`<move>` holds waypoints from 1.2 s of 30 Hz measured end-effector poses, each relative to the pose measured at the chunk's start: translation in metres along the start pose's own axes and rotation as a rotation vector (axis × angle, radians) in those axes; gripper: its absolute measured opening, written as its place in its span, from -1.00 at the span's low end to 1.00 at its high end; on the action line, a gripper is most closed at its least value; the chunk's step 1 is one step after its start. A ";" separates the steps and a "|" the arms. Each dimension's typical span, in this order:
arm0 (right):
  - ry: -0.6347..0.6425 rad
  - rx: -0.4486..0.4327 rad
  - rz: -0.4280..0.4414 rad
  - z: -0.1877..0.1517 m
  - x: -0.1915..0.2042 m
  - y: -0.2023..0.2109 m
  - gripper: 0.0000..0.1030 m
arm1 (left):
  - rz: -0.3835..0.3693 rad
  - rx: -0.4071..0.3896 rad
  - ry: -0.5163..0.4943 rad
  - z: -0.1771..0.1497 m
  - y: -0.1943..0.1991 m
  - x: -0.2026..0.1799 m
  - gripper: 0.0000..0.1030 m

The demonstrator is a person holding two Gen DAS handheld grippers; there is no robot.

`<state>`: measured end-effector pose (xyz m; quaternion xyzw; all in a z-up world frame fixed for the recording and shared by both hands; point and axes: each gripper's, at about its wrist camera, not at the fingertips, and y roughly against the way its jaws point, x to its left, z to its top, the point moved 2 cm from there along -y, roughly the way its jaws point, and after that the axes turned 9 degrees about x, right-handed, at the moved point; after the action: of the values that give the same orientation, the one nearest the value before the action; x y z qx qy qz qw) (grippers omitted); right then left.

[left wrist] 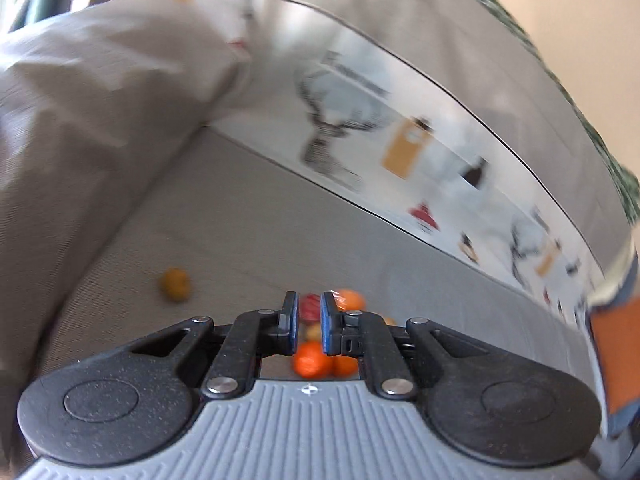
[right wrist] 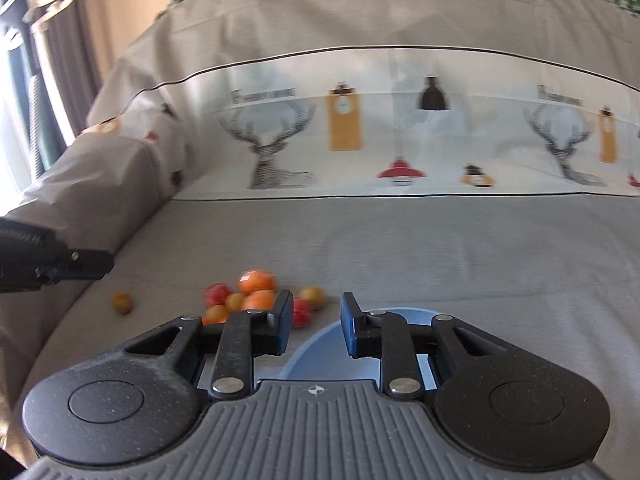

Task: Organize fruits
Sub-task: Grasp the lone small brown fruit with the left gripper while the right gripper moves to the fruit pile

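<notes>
Your biggest risk here was the soft bed cover (right wrist: 400, 248) itself: the fruit pile (right wrist: 256, 296) sat loose on grey fabric, and any downward press beside it would likely have dimpled the cloth and sent the round pieces rolling, as one yellow-brown fruit (right wrist: 122, 302) already lay apart from the rest, off toward the pillow (right wrist: 92, 184). Your left gripper (left wrist: 309, 322) hovered over the pile with its jaws nearly together and nothing between them, so I judged it too narrow to take an orange (left wrist: 310, 360) without first opening; pushing down as it stood would probably have knocked fruit aside. Your right gripper (right wrist: 314, 326) held its jaws apart and empty, above the near edge of the blue bowl (right wrist: 320, 344), which lay just beside the pile; a careless sweep could have tipped or shoved the bowl on that yielding surface. The left view was badly smeared by motion, so aim from it was unreliable. Much stayed hidden: the bowl's inside was mostly covered by the right gripper's body, so you could not tell whether it held anything; the fruits under the left gripper were cut off by its fingers; and the small yellow and red pieces were too blurred to name.
</notes>
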<state>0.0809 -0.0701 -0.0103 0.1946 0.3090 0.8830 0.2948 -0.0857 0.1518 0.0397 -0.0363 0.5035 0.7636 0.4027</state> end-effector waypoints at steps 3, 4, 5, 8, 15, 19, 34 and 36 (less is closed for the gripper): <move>0.016 0.020 0.043 0.002 0.017 -0.011 -0.47 | 0.009 0.025 0.069 0.005 -0.002 0.017 -0.79; 0.017 0.031 0.060 0.004 0.022 -0.015 -0.47 | 0.013 0.033 0.089 0.005 -0.003 0.023 -0.79; 0.015 0.042 0.077 0.006 0.027 -0.019 -0.47 | 0.021 0.038 0.110 0.006 -0.004 0.028 -0.79; -0.001 0.076 0.106 0.012 0.037 -0.033 -0.47 | 0.049 0.046 0.159 0.011 -0.007 0.041 -0.77; -0.059 0.190 0.099 0.016 0.051 -0.077 -0.33 | 0.182 0.071 0.232 0.028 -0.029 0.055 -0.20; -0.053 0.231 0.069 0.017 0.060 -0.100 -0.17 | 0.238 0.094 0.186 0.034 -0.048 0.054 -0.20; -0.107 0.312 -0.016 0.015 0.063 -0.135 -0.07 | 0.368 0.150 0.066 0.034 -0.094 0.054 -0.17; -0.104 0.322 -0.040 0.014 0.061 -0.136 -0.07 | 0.383 0.147 0.062 0.035 -0.096 0.054 -0.17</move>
<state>0.0964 0.0614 -0.0802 0.2786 0.4345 0.8049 0.2927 -0.0473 0.2268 -0.0389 0.0662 0.5679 0.7858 0.2358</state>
